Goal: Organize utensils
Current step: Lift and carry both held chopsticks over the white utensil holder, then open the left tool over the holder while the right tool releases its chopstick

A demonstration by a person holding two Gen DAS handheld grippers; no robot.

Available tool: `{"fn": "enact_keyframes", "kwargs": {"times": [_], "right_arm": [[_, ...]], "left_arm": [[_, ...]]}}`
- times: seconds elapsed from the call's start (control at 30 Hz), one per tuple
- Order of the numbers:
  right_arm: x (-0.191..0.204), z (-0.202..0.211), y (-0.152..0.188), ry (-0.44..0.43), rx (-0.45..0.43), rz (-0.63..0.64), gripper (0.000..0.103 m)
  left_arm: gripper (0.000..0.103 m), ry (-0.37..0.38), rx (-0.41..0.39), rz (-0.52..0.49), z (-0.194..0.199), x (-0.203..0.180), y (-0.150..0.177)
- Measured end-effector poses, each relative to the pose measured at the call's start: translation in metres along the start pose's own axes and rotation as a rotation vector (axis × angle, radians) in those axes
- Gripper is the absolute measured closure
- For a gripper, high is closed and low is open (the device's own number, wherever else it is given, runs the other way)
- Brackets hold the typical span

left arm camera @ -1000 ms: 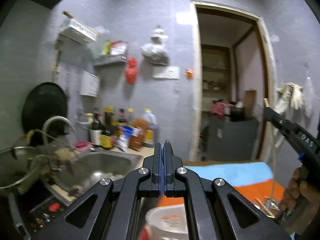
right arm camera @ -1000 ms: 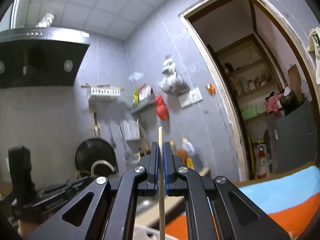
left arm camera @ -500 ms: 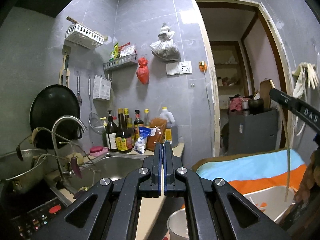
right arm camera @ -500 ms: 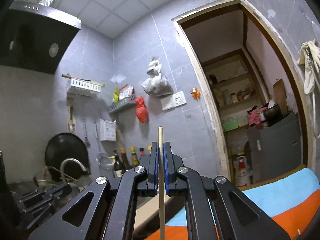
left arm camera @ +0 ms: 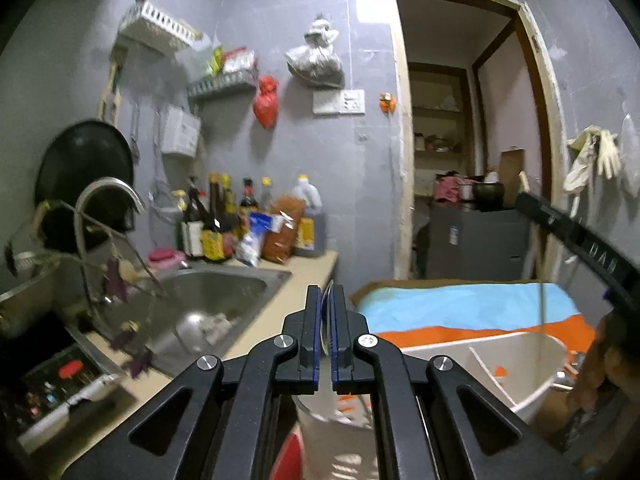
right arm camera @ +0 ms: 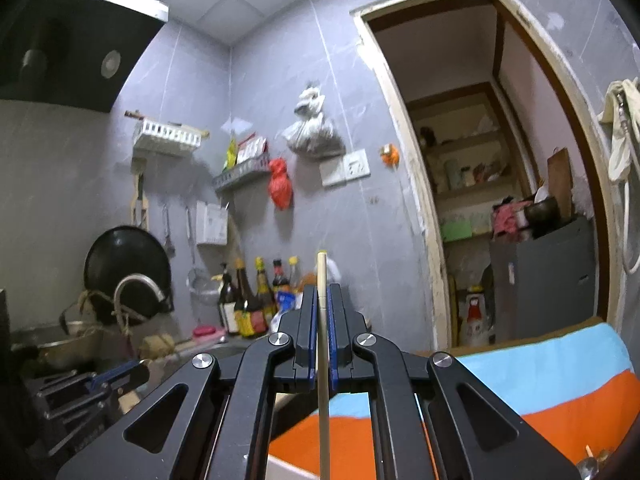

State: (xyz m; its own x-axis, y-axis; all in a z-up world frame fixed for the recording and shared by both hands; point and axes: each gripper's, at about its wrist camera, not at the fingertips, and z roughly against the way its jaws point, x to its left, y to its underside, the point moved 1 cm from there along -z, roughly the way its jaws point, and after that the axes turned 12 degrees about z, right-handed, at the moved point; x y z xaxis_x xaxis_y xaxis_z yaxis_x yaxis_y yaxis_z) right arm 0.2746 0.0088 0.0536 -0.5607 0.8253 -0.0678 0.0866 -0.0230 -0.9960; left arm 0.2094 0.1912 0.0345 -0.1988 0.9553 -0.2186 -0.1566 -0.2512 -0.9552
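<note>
Right hand-held gripper [right arm camera: 320, 312] pinches chopstick [right arm camera: 323, 380].

The left claw [left arm camera: 327, 320] hides most of the thin metal utensil [left arm camera: 329, 300] pinched between its pads; only a curved sliver shows, too little to name it. The chopstick [right arm camera: 322, 344] in the right claw [right arm camera: 321, 316] runs off the bottom edge, its lower end unseen. The white tub [left arm camera: 532, 364] is partly behind the left claw's arms. The sink's [left arm camera: 224, 296] contents are blurred. Bottle labels [left arm camera: 212, 244] are too small to read.
</note>
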Motion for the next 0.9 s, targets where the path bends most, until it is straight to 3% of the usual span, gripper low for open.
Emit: {"fn": "enact_keyframes", "kwargs": {"times": [0.27, 0.33, 0.4, 0.47, 0.53, 0.6, 0.67, 0.8, 0.87, 0.9], "right_arm": [[-0.004, 0.010, 0.011, -0.086, 0.090, -0.023, 0.099], [-0.004, 0.013, 0.013, -0.107, 0.113, -0.025, 0.095], [-0.005, 0.019, 0.013, -0.123, 0.126, -0.028, 0.092], [-0.008, 0.026, 0.010, -0.135, 0.129, -0.034, 0.081], [-0.012, 0.034, 0.006, -0.136, 0.128, -0.035, 0.079], [-0.017, 0.044, 0.002, -0.132, 0.127, -0.027, 0.074], [-0.023, 0.055, -0.003, -0.124, 0.118, -0.020, 0.059], [-0.038, 0.081, -0.014, -0.085, 0.094, 0.013, 0.042], [-0.048, 0.098, -0.020, -0.055, 0.074, 0.028, 0.024], [-0.052, 0.104, -0.022, -0.044, 0.067, 0.035, 0.022]], "left_arm": [[0.095, 0.162, 0.158, 0.133, 0.000, 0.005, -0.006], [0.086, 0.182, 0.175, 0.155, 0.003, 0.004, -0.008], [0.071, 0.196, 0.171, 0.174, 0.006, 0.003, -0.010], [0.066, 0.208, 0.165, 0.190, 0.012, 0.001, -0.012], [0.062, 0.211, 0.159, 0.193, 0.017, -0.002, -0.015], [0.051, 0.218, 0.155, 0.199, 0.025, -0.008, -0.018], [0.042, 0.221, 0.141, 0.199, 0.032, -0.015, -0.019], [0.021, 0.222, 0.106, 0.186, 0.047, -0.035, -0.023], [0.015, 0.217, 0.084, 0.174, 0.054, -0.046, -0.023], [0.011, 0.214, 0.069, 0.165, 0.058, -0.053, -0.023]]}}
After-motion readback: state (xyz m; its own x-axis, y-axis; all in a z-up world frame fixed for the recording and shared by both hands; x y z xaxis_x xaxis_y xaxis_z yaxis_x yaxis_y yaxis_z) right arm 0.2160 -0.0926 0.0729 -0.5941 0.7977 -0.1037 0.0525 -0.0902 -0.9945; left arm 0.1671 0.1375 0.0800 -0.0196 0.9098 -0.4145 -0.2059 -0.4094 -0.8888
